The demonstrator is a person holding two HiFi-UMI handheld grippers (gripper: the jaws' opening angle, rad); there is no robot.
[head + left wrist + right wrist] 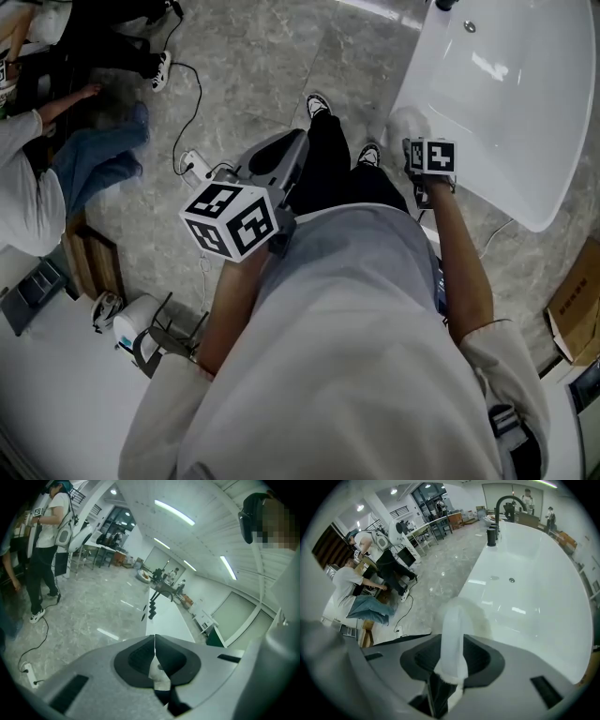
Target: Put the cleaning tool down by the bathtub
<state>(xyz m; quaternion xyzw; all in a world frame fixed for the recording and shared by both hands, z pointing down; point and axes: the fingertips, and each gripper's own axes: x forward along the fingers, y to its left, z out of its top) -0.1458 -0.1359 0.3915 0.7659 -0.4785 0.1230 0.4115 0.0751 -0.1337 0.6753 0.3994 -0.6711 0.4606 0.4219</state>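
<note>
Right claw [452, 641]: jaws set at handle width, clamped on the pale handle of the cleaning tool [452, 618], with no gap showing on either side. The handle runs straight out from the claw, steeply downward. In the head view its fluffy white head [408, 122] sits low, just beside the outer wall of the bathtub [525, 597], to the right of my shoes; whether it rests on the floor [440, 573] I cannot confirm. Left claw [154, 641]: jaws together, nothing held, idle in front of my body on the left. Further out, a power strip with its cable [192, 164] lies on the floor to the left, and a seated person [37, 187] is at the far left, well apart from the work. Assessment: the set-down step is in hand and close to done. The next move calls for parting the right jaws fully and drawing back along the handle's line. The upright handle may topple, so it is best leaned against the tub wall first.
</note>
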